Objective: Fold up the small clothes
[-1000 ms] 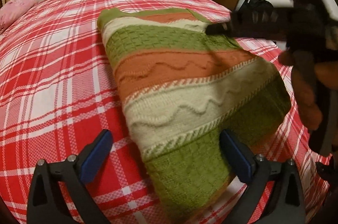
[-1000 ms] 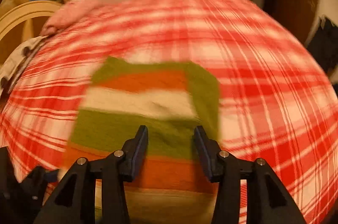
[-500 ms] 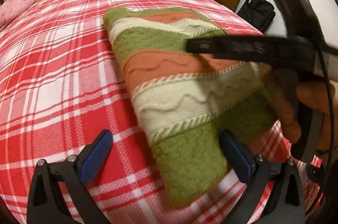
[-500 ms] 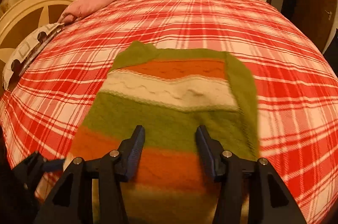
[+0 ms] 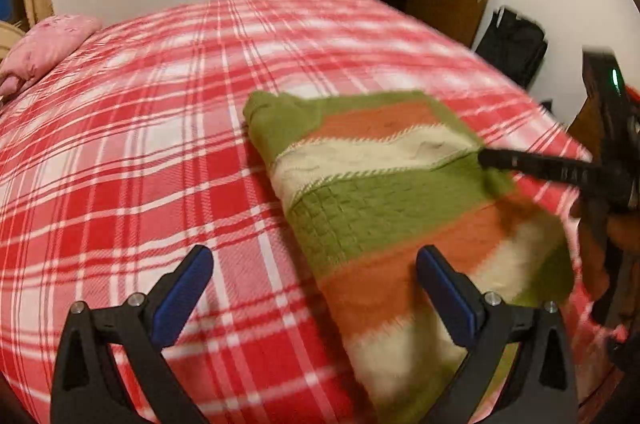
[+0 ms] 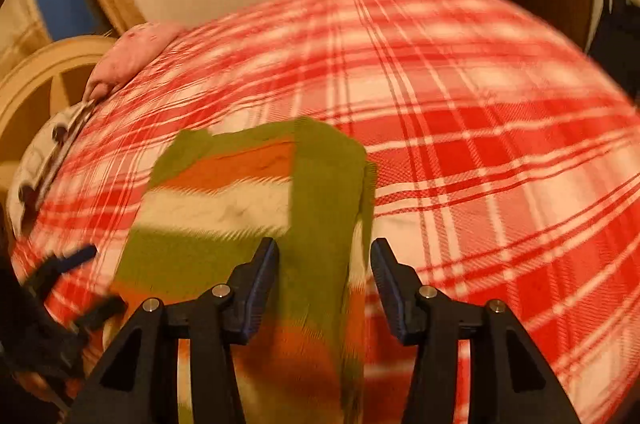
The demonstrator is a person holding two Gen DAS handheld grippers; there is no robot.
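My left gripper [image 5: 310,298]: black frame, blue pads, silver screws. Right gripper [image 6: 324,284]: same black frame, darker pads, silver screws; green light at 3 o'clock in left view.

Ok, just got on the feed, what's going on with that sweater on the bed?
A person with a gripper in each hand is folding a striped knit sweater on the red plaid bed. It lies partly folded, one green sleeve laid along its side. The left gripper and right gripper are both open over its near end, gripping nothing.
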